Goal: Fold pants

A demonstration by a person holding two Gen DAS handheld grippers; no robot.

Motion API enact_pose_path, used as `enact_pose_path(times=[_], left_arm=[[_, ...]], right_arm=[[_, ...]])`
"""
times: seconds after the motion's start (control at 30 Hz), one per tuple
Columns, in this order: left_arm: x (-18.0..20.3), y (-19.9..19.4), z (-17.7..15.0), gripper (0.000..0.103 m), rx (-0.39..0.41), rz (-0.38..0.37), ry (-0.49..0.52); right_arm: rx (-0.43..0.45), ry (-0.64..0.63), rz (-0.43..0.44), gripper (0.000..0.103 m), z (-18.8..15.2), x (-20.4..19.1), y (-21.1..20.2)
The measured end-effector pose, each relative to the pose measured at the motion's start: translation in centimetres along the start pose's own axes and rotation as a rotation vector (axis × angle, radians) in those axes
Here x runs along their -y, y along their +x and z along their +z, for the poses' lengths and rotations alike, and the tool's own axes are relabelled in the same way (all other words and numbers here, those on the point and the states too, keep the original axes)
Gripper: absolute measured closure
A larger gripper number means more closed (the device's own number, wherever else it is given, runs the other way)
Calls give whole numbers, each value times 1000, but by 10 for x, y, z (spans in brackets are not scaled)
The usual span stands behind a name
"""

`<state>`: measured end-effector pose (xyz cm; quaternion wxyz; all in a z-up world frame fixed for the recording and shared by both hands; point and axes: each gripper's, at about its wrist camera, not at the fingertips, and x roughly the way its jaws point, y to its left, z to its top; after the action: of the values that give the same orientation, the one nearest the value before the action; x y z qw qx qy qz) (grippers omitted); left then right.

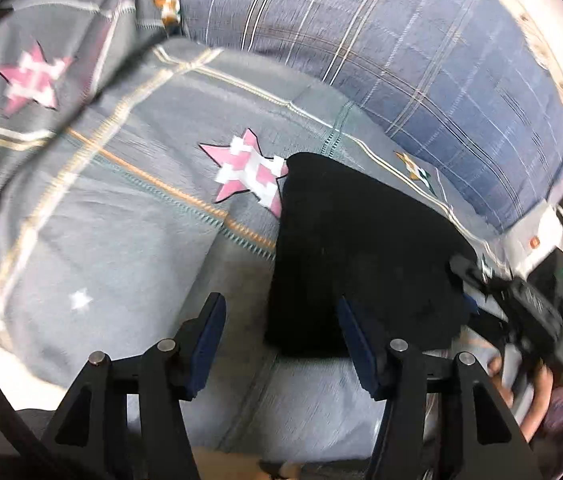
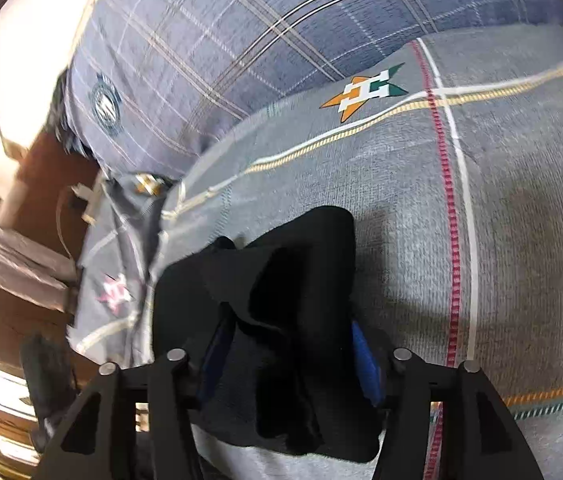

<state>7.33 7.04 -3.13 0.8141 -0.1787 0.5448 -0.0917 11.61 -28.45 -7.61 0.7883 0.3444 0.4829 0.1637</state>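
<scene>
Up close in the left wrist view, the left tongs (image 1: 281, 344) stand spread wide, their blue-padded fingers (image 1: 209, 344) apart with nothing between them except the grey bedspread (image 1: 129, 240) below. The right-hand finger sits just at the near edge of the pants (image 1: 361, 248), which lie as a black folded bundle on the bed, ahead and to the right of these tongs. At the far right edge of the bundle the right tongs (image 1: 477, 284) reach in, with the person's hand (image 1: 537, 396) gripping the handle behind them.

From the right wrist view, the right tongs (image 2: 285, 356) hold a thick bunch of the black pants (image 2: 273, 288) between their blue pads (image 2: 365, 364); the fingers stand fairly wide because of the bulk of cloth, and whether they press it firmly is hard to tell. The cloth folds over itself in several layers and spills past the tips onto the bedspread (image 2: 501, 240).

Beyond the pants, the bedspread shows a pink-and-white star (image 1: 249, 172) touching the bundle's far left corner, with an orange dashed stripe (image 1: 161, 184) running across nearby. A second pink star (image 1: 33, 76) lies farther off on a raised fold. In the right view an orange-and-green star (image 2: 365, 90) sits past the pants, beside a red dashed stripe (image 2: 445, 200).

Farthest back, a blue plaid pillow (image 1: 401, 40) rests along the head of the bed. To the left in the right view, brown wooden furniture (image 2: 41, 200) is blurred.
</scene>
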Motion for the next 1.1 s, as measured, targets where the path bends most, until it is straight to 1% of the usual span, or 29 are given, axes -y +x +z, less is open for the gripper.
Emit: enact_pose_path(times=[0.07, 0.1, 0.17, 0.23, 0.3, 0.4, 0.47, 0.53, 0.6, 0.67, 0.7, 0.73, 0.83, 0.87, 0.9, 1.03, 1.07, 1.1], left_arm=[[-4, -11, -7, 44, -26, -9, -8], [-7, -20, -11, 43, -24, -23, -21], [-10, -34, -17, 43, 7, -40, -37], [-12, -46, -22, 42, 19, -25, -20], [-12, -53, -24, 42, 24, -11, 0], [-19, -63, -23, 42, 35, 0, -11], [-22, -64, -23, 40, 38, -9, -28], [-20, -64, -24, 37, 46, -15, -31], [-18, -59, -24, 37, 44, -21, -29], [-13, -48, -20, 37, 26, -24, -29], [-9, -44, -16, 37, 18, -23, -18], [-6, -42, -12, 37, 20, -25, 1], [3, -30, 7, 37, 27, 21, 55], [3, -25, 12, 37, 15, 17, 55], [3, -17, 18, 37, 0, -6, 52], [5, 14, 38, 37, -47, -34, 40], [6, 24, 41, 37, -59, -36, 56], [6, 35, 43, 37, -71, -20, 60]], right_arm=[[8, 58, 27, 41, -1, 6, 0], [17, 80, 37, 41, -3, 7, 0], [21, 71, 28, 40, -3, 3, 0], [14, 25, -11, 40, -7, -7, 1], [-4, 9, -17, 37, -10, -10, 0], [-9, 32, -10, 31, -11, -5, -2], [-22, 50, -22, 30, -13, 0, -1], [-38, 27, -21, 30, -17, -2, -2], [-51, -12, -40, 30, -20, -6, -2], [-100, -29, -101, 30, -23, -4, 7], [-114, -20, -105, 30, -25, -2, 9], [-107, -22, -97, 30, -24, -4, 7], [-93, -27, -73, 30, -26, -4, -3], [-82, -14, -58, 30, -27, -1, -8], [-63, 0, -34, 30, -29, 3, -16], [0, 19, 2, 30, -33, 14, -42], [9, 27, 14, 30, -32, 17, -46], [15, 37, 26, 30, -30, 20, -49]])
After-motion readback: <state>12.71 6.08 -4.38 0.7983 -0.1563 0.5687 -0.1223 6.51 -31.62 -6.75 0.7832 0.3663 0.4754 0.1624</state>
